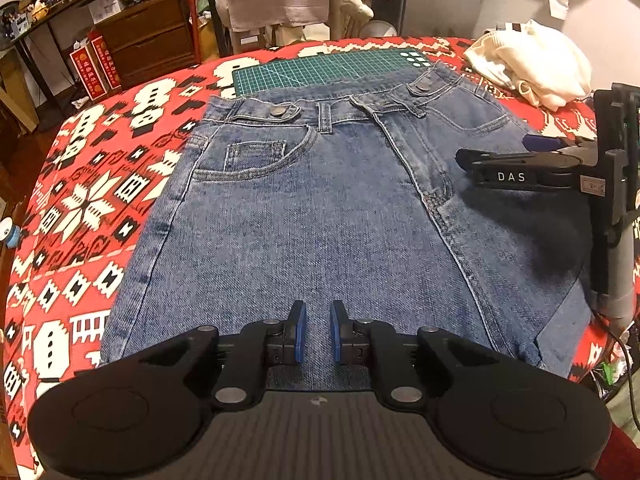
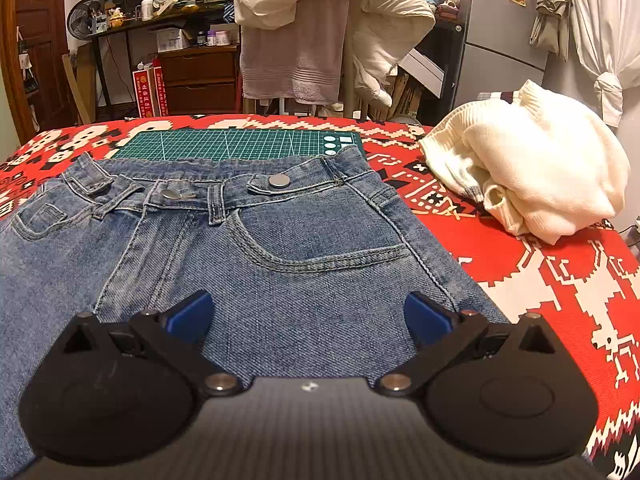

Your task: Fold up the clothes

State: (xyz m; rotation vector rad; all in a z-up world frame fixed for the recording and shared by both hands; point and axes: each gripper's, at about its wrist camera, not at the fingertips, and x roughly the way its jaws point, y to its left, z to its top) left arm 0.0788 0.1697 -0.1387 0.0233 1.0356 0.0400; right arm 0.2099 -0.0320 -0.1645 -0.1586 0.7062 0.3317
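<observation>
Blue jeans lie flat and front side up on the red patterned cloth, with the waistband at the far side over a green cutting mat. My left gripper hovers over the near part of the denim; its blue pads stand a narrow gap apart with nothing between them. My right gripper is wide open above the jeans, near the right front pocket. In the left wrist view, the right gripper reaches in from the right over that pocket.
A crumpled cream sweater lies on the cloth to the right of the jeans. Beyond the table's far edge stand a rack draped with towels, wooden drawers and a cluttered desk.
</observation>
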